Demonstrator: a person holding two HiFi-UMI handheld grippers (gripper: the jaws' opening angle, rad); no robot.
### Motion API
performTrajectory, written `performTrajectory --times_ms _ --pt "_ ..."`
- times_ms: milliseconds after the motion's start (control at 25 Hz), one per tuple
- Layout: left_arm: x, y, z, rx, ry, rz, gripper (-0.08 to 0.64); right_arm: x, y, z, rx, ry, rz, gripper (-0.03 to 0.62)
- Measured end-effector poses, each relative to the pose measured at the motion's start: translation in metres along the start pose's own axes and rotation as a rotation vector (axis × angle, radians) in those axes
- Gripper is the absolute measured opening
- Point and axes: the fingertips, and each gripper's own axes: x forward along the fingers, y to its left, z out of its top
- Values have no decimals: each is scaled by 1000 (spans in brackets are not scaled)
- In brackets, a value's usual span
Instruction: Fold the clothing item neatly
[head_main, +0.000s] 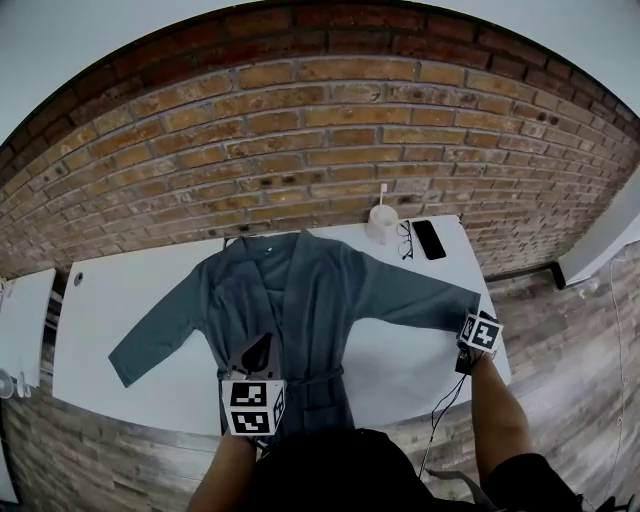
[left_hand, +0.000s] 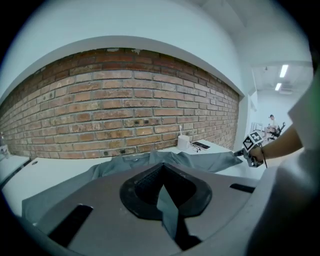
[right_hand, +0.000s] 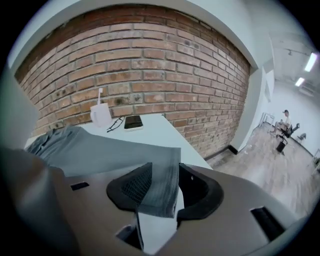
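A grey-blue robe-like garment (head_main: 300, 290) lies face up on the white table (head_main: 130, 290), with both sleeves spread out. My left gripper (head_main: 260, 352) is at the lower front of the garment, near the table's front edge. It is shut, and a fold of the cloth (left_hand: 167, 207) is pinched between its jaws. My right gripper (head_main: 467, 325) is at the end of the right sleeve (right_hand: 100, 150). Its jaws stand apart. The cuff (right_hand: 159, 187) lies between them against one pad, with a gap on the other side. The right gripper (left_hand: 248, 152) also shows in the left gripper view.
At the table's back right stand a white cup (head_main: 382, 222), glasses (head_main: 404, 240) and a black phone (head_main: 429, 239). A brick wall (head_main: 300, 130) runs behind. The table's right edge is close to the cuff. Another white surface (head_main: 20, 320) is at far left.
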Motion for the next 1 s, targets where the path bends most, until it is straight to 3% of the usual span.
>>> performTrajectory --times_ms 80,320,480,600,760,1000 --pt "1 -4 -1 -24 4 -3 -2 9 -2 -3 23 33 -6 149" --pt "1 -15 -4 21 14 15 -2 24 -14 -19 78 102 -8 152" --pt "2 -15 -6 22 21 31 -2 25 -6 -17 30 103 27 135" --pt "3 -15 -8 29 26 40 -2 26 8 -18 -8 133 55 31" --pt "2 -20 -11 42 37 41 -2 25 10 -18 -72 125 17 23" --pt "-2 -19 -9 41 26 42 -2 28 10 -18 -81 135 28 21"
